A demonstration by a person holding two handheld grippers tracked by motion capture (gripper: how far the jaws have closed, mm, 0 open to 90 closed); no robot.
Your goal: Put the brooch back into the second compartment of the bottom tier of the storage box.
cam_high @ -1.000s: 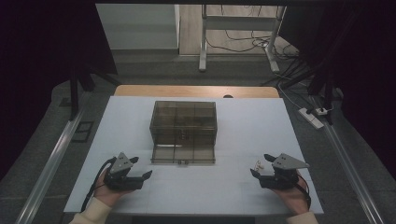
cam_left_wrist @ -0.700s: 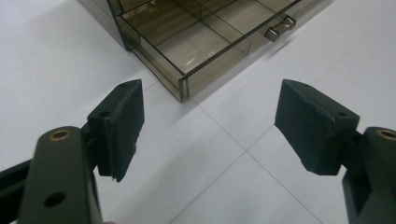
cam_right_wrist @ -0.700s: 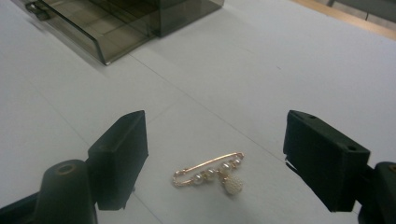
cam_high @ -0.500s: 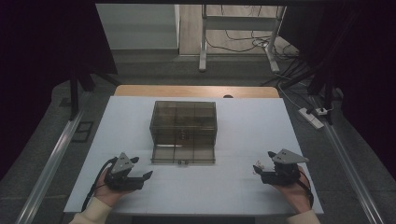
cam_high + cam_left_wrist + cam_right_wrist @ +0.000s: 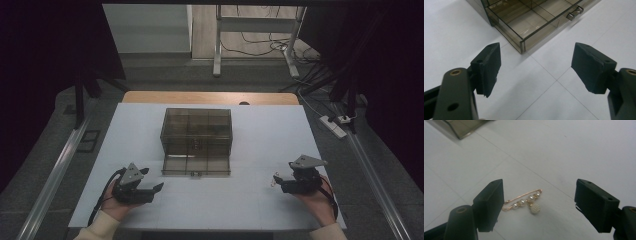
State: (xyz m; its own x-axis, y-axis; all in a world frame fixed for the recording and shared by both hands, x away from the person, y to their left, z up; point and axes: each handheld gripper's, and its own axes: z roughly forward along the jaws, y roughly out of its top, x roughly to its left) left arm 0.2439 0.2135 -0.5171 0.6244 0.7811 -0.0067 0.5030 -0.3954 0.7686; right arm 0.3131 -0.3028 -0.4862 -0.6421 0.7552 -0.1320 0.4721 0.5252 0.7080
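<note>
A smoked clear box stands mid-table with its bottom drawer pulled out toward me. The left gripper rests at the near left, open and holding nothing. In its own view the left gripper faces the corner of the drawer, whose handle is at the top. The right gripper lies at the near right, open. A gold pin with pearls lies flat on the table between the jaws of the right gripper, close to the left jaw and touched by neither. The pin shows as a speck from above.
The white table has a wooden strip along its far edge. A power strip and cables lie on the floor to the right, and a metal rail runs along each side. A drawer corner shows at the top left of the right gripper view.
The right gripper has shifted a little to the right. The left gripper and the box have kept still.
</note>
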